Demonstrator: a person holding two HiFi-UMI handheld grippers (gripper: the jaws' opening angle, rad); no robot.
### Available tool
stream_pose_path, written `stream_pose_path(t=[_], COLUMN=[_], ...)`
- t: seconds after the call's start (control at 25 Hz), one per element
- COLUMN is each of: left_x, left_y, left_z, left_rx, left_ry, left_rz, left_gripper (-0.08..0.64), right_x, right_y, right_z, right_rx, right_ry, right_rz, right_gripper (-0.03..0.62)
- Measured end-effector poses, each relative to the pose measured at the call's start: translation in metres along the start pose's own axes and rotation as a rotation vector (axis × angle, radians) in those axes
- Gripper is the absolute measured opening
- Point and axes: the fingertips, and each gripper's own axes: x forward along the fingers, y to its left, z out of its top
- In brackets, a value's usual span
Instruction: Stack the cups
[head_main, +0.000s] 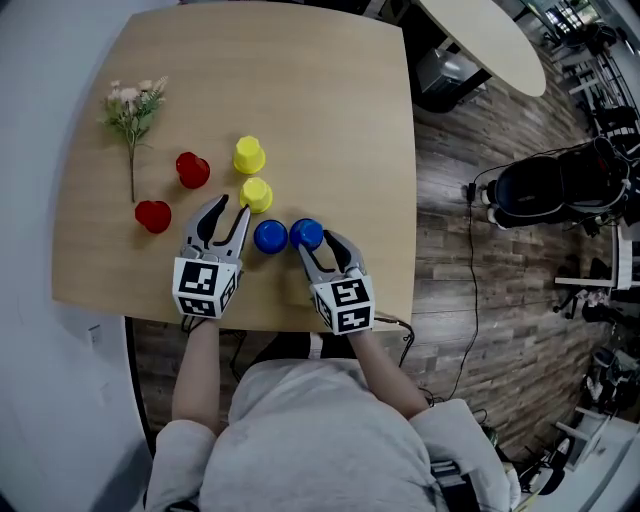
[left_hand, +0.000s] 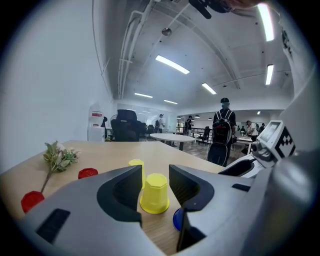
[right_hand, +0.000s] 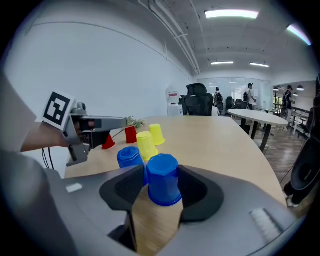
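Blue plastic sat between the jaws of your right gripper (head_main: 315, 241) — an upturned blue cup (right_hand: 163, 180), standing on the wooden table (head_main: 320, 90) with both jaws pressed to its sides near their tips. Just left of that gripper's left jaw stood the second blue cup (head_main: 270, 236), also mouth down and close beside the held one; whether the two touched I could not tell.

Your left gripper (head_main: 228, 212) was spread open and held nothing. It pointed at the near yellow cup (left_hand: 154, 193), which stood mouth down just beyond its fingertips, in line with the gap but clear of both pads. Farther along that line, well past the tips, was the far yellow cup (head_main: 249, 155), partly hidden behind the left jaw in the left gripper view.

Off to the left of your left gripper were the two red ones — the near red cup (head_main: 153, 215) level with its fingers, the far red cup (head_main: 192, 169) ahead and to the left of the tips. Beyond them, farthest from both grippers, a flower sprig (head_main: 132, 110) lay flat on the table.

All six cups stood singly, none stacked. Your grippers were side by side at the table's near edge, with the second blue cup between their jaws' tips.
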Motion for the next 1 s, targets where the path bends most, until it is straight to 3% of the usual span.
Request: stream_pose_path(t=[0.2,0.48,0.8,1.0], left_x=[0.032,0.061,0.025,-0.016], left_y=[0.000,-0.002,0.018,0.014], left_z=[-0.022,-0.047,-0.025,-0.031], left_rx=[0.025,0.065,0.078,0.070], left_ry=[0.082,0.178,0.110,0.121], left_rz=[-0.039,-0.041,0.056,0.102], left_gripper=[0.238,0.226,0.212,0.212], right_x=[-0.009,-0.022,-0.023,-0.025], right_y=[0.001,-0.005,-0.009,-0.007], right_z=[0.012,0.021,0.029,0.039], right_rx=[0.024,0.051,0.058,0.044], right_ry=[-0.037,-0.060,-0.090,-0.117], right_rz=[0.011,-0.009,0.002,0.020], right_gripper=[0.227,0.227,0.227,0.225])
